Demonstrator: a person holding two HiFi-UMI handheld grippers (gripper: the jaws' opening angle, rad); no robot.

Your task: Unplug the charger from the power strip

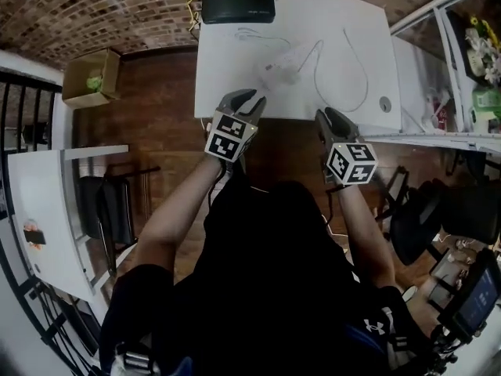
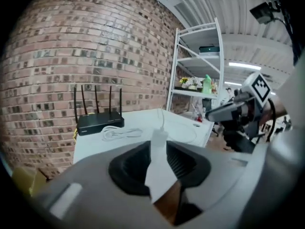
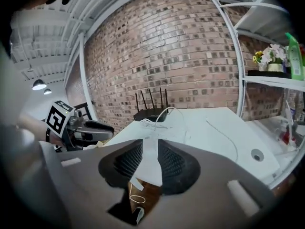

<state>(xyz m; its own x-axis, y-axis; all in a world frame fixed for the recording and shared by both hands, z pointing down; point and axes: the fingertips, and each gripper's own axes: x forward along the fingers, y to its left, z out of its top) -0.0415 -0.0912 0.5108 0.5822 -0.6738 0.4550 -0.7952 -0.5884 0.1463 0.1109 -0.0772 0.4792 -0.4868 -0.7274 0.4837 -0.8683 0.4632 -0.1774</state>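
A white power strip with a white charger point(image 1: 285, 67) plugged into it lies mid-table on the white desk point(image 1: 227, 92). A thin white cable point(image 1: 344, 73) loops off to the right of it. My left gripper point(image 1: 249, 100) hovers at the desk's near edge, just short of the strip, jaws open and empty. In the left gripper view point(image 2: 159, 163) the charger point(image 2: 159, 136) shows through the gap between the jaws, some way ahead. My right gripper point(image 1: 333, 120) hangs over the floor just before the desk edge, also open and empty point(image 3: 150, 159).
A black router point(image 1: 239, 2) with antennas stands at the desk's far edge, a coiled white cable point(image 2: 116, 133) lying beside it. A cable hole point(image 1: 384, 104) sits at the desk's near right. White shelving point(image 1: 470, 61) stands right, a cardboard box point(image 1: 91, 77) left on the floor.
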